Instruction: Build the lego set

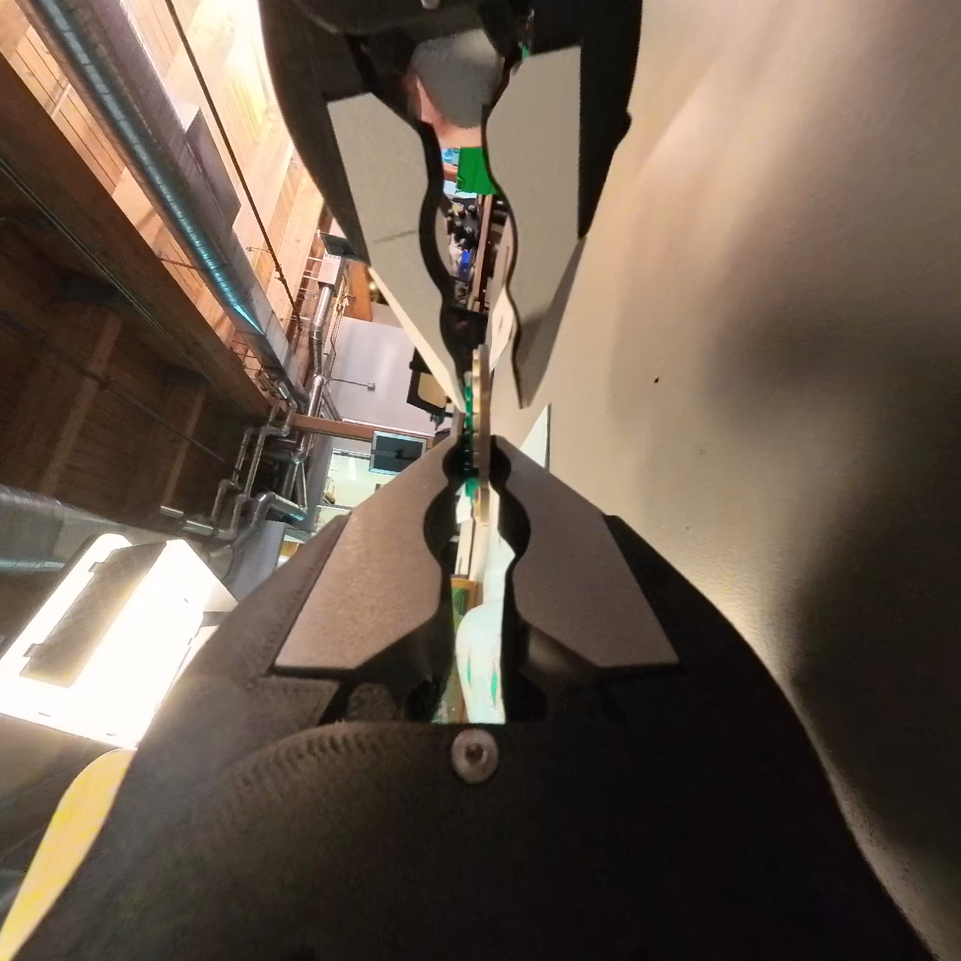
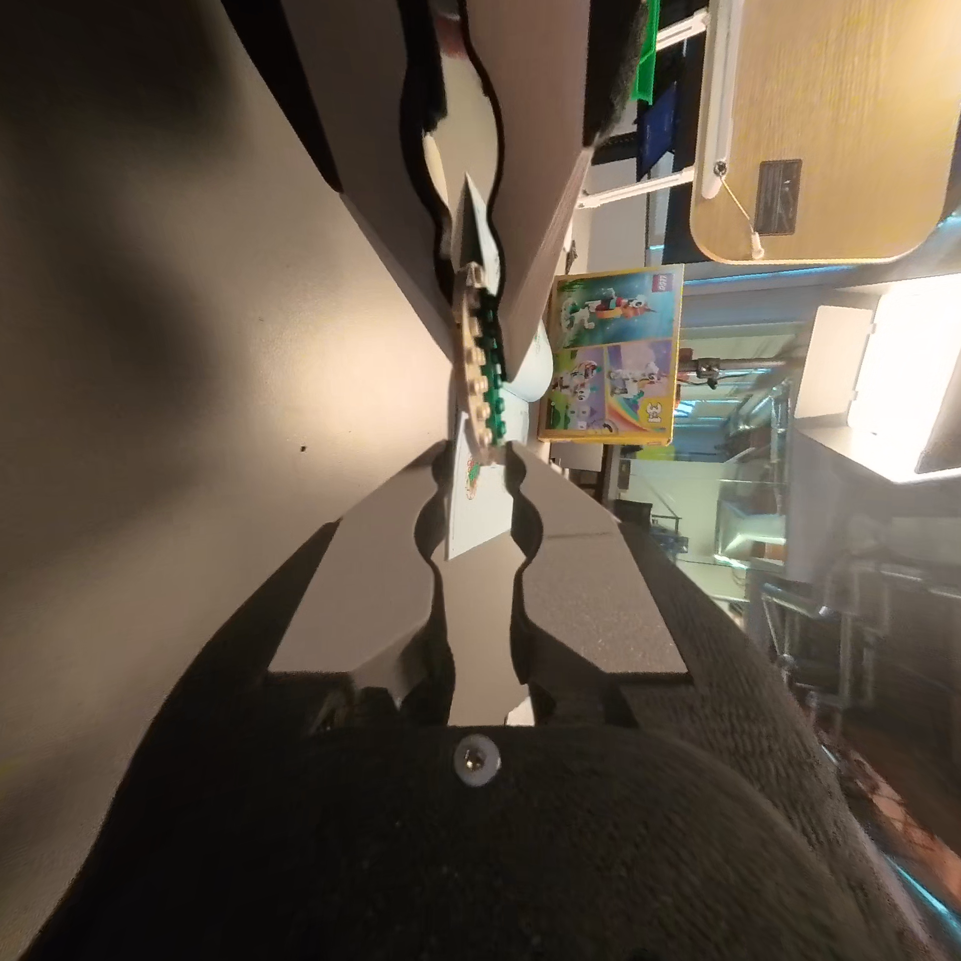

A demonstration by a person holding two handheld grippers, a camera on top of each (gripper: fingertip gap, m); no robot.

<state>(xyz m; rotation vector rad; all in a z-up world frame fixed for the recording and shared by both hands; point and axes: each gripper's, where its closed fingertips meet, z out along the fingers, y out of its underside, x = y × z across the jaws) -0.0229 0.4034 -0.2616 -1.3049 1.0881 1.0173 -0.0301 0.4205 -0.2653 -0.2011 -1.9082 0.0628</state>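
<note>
A round tan plate (image 2: 470, 359) with a row of green bricks (image 2: 491, 374) on one face is held edge-on above the table. My left gripper (image 1: 474, 444) is shut on it, and the plate (image 1: 483, 411) and green bricks (image 1: 469, 416) stick out past the tips. In the right wrist view the left gripper (image 2: 483, 369) comes in from the top and clamps the plate. My right gripper (image 2: 477, 447) faces it from the other side, jaws a little apart around the plate's free end. One finger is near the green bricks and a gap shows at the other. The right gripper also shows in the left wrist view (image 1: 489, 403).
The pale table (image 2: 208, 364) runs along one side of both views. On it lie an instruction sheet (image 2: 478, 515), a white bag (image 1: 481, 660) and the standing set box (image 2: 613, 359). A wooden chair (image 2: 806, 130) and a bright light panel (image 2: 910, 379) are beyond. My left and right fingertips are right by each other.
</note>
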